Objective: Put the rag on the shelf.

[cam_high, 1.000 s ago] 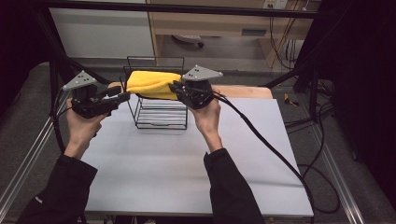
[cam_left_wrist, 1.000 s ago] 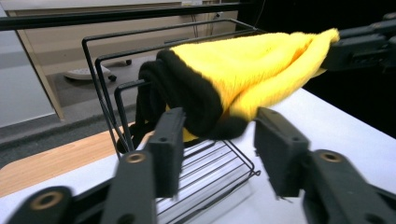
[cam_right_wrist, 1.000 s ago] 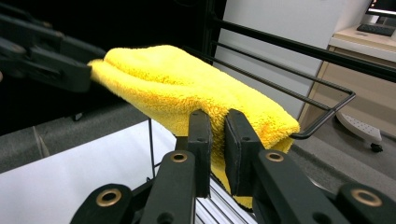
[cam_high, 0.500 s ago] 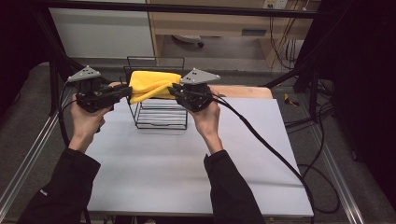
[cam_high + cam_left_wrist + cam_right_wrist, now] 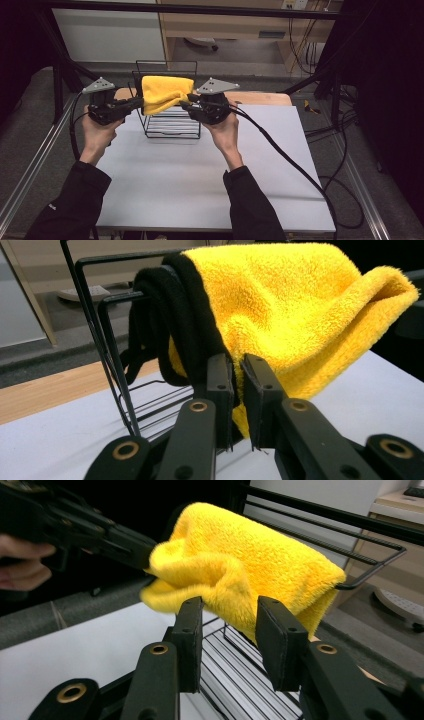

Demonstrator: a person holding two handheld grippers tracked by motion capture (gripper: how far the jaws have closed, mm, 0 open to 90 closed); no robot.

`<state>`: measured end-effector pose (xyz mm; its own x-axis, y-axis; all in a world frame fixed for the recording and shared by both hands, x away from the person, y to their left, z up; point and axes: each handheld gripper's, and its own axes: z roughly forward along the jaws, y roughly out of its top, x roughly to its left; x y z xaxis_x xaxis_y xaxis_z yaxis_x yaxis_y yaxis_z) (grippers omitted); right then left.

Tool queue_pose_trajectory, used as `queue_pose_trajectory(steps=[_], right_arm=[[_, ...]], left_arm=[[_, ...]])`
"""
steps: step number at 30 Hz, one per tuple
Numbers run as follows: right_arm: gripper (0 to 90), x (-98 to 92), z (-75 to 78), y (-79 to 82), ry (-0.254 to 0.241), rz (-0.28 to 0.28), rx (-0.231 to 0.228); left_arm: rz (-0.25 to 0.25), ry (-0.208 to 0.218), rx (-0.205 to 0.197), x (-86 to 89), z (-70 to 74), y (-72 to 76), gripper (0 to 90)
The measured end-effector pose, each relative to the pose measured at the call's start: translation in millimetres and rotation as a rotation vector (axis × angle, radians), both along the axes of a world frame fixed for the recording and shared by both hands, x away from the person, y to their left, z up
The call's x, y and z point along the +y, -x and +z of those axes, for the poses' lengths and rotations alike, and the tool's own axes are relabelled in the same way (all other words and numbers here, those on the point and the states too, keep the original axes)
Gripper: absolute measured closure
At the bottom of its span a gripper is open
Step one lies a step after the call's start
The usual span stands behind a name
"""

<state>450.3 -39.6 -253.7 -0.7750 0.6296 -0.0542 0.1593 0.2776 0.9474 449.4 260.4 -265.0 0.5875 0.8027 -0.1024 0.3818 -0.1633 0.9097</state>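
Observation:
A yellow towel (image 5: pixel 165 92) with a black hem hangs over the top bars of a black wire rack (image 5: pixel 170 126) at the back of the white table (image 5: pixel 200 180). My left gripper (image 5: pixel 140 103) is at the towel's left edge. In the left gripper view its jaws (image 5: pixel 239 385) are pinched on the towel (image 5: pixel 290 315) beside the hem. My right gripper (image 5: pixel 184 105) is at the towel's right side. Its jaws (image 5: pixel 227 630) stand open, just in front of the towel (image 5: pixel 250 565). The left gripper (image 5: pixel 142 555) shows beyond, touching the cloth's far corner.
The rack's wire frame (image 5: pixel 370 535) rises behind the towel, with a slatted base under it. A wooden board (image 5: pixel 260 98) lies along the table's back edge. A black cable (image 5: pixel 285 155) trails from the right gripper across the table's right part.
My left gripper rose and moved right to the towel's left edge and closed on it. The right gripper held almost still at the towel's right side.

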Motion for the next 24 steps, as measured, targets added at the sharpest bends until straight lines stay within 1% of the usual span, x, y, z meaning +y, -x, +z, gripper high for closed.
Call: queue_pose_trajectory(steps=[3,5,9,11,13,15,17,20,22,23,24], right_arm=[[60.9,1.0,0.0,0.7,-0.024,0.008,0.004],[62.6,1.8,-0.8,0.6,-0.027,0.01,0.009],[75.4,6.6,-8.6,-4.3,-0.009,0.006,0.046],[80.1,9.9,-15.3,-9.0,0.008,-0.008,0.066],[83.7,11.5,-23.2,-15.2,0.013,-0.028,0.089],[85.0,10.6,-30.5,-21.6,0.003,-0.052,0.114],[85.4,9.2,-36.2,-26.6,-0.008,-0.07,0.127],[85.2,8.1,-40.7,-31.0,-0.004,-0.08,0.13],[84.1,7.6,-41.7,-32.8,-0.001,-0.085,0.134],[83.2,7.4,-41.7,-33.5,-0.005,-0.083,0.133],[82.5,7.0,-41.2,-33.3,-0.005,-0.082,0.132]], left_arm=[[0.0,-0.015,-0.003,-1.0,-3.0,-0.1,81.7],[0.0,-0.017,-0.003,-1.3,-4.9,-0.7,81.7],[0.001,-0.022,-0.003,-2.8,-9.0,-2.6,81.8],[0.003,-0.022,-0.006,-3.7,-10.8,-2.9,81.7],[0.006,-0.03,-0.012,-4.4,-12.7,-3.2,81.4],[0.008,-0.038,-0.017,-5.2,-15.0,-4.0,81.3],[0.015,-0.041,-0.021,-6.0,-17.3,-5.9,80.9],[0.027,-0.026,-0.014,-6.5,-20.0,-9.9,80.2],[0.032,-0.025,-0.011,-6.7,-20.9,-12.6,79.1],[0.038,-0.023,-0.005,-6.8,-20.9,-13.7,77.9],[0.044,-0.029,0.005,-6.7,-20.7,-14.7,75.7]])
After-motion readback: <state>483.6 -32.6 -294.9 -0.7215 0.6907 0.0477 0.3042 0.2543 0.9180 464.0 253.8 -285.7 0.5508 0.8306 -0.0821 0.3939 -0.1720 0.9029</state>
